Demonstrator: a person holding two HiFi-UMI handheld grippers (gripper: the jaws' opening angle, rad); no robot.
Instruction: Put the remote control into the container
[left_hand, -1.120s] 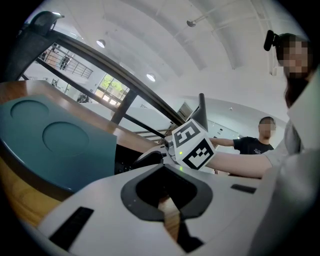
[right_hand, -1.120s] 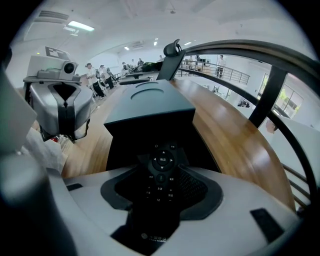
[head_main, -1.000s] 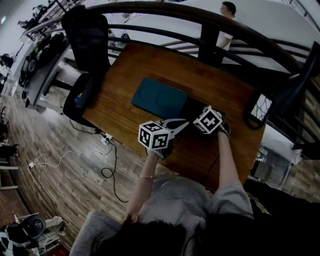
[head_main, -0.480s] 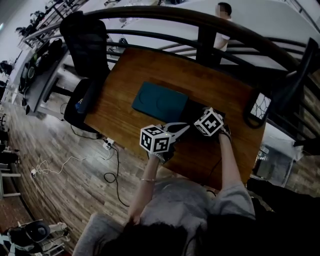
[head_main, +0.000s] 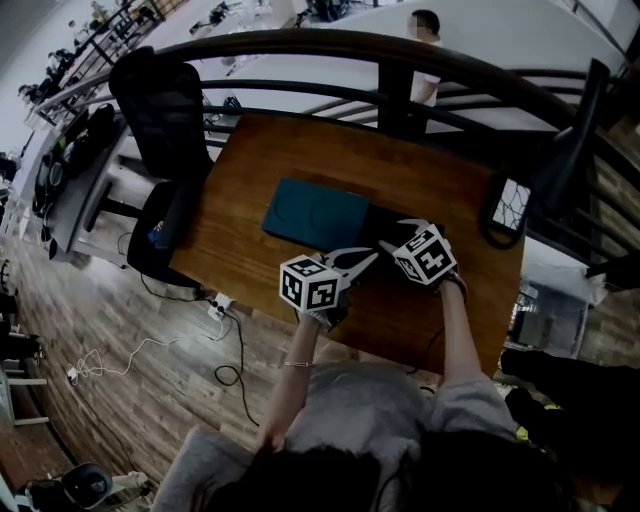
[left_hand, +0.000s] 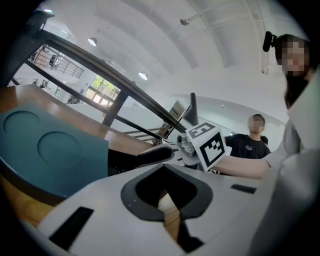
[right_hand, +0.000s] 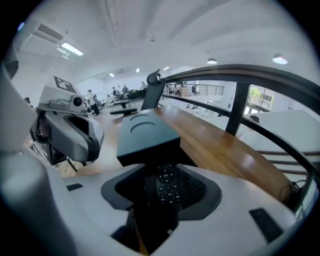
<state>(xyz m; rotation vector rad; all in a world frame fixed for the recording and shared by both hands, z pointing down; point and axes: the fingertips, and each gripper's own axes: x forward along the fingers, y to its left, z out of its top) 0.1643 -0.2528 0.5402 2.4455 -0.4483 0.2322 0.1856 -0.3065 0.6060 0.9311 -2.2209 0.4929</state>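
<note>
We see our right gripper (head_main: 392, 236) with fingers wide, just easing inward. The slim black remote control (right_hand: 166, 187) stands between them, unpressed, inside the black mesh container (right_hand: 194, 186). Our left gripper (head_main: 366, 258) has its fingers together and empty.

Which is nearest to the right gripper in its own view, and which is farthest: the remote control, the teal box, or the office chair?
1. remote control, between the wide jaws, which have just been closing slightly.
2. teal box, straight ahead, just beyond it.
3. office chair, past the far end of the table, upper centre.
</note>
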